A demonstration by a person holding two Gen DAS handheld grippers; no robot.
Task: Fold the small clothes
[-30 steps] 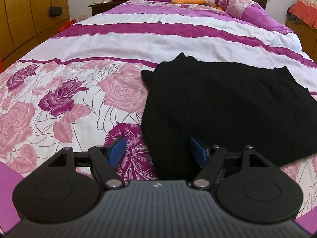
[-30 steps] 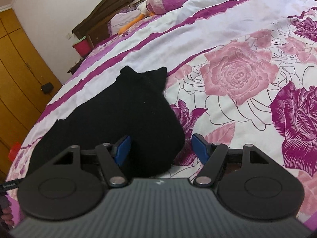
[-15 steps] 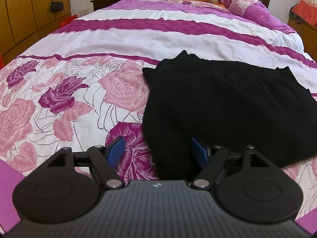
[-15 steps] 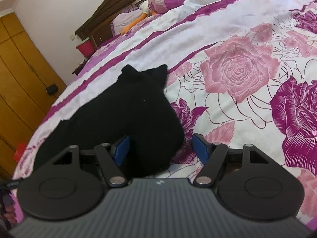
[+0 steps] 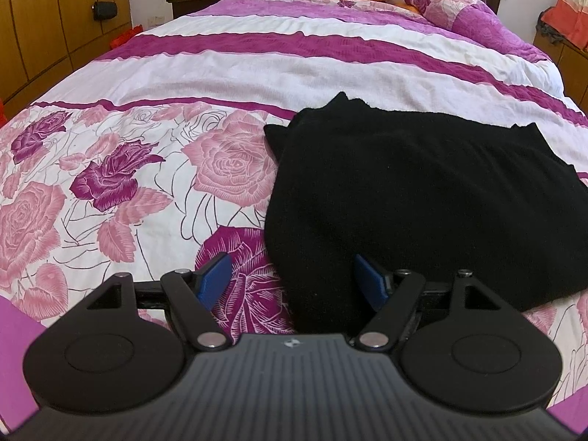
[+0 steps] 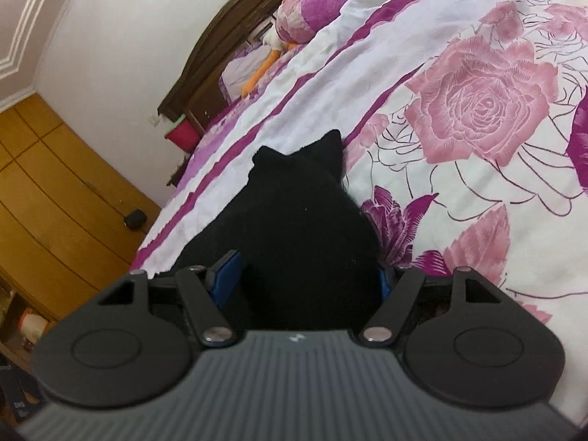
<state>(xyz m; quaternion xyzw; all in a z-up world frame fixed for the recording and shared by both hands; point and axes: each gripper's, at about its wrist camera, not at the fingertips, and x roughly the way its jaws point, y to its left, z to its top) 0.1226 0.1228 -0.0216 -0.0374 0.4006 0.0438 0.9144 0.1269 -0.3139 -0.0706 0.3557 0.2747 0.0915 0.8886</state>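
Black garment (image 5: pixel 422 191) lies between the spread fingers of both the left hand-held gripper (image 5: pixel 294 279) and the right hand-held gripper (image 6: pixel 307 275).

We see the right gripper (image 6: pixel 299 275) with its jaws wide apart. A black cloth (image 6: pixel 294 217) sits between the two blue pads (image 6: pixel 226 273) and fills the gap. The cloth lies on a bed (image 6: pixel 477 110) with big pink and purple roses. Far back we see a pillow (image 6: pixel 319 3) and a red bucket (image 6: pixel 182 134).
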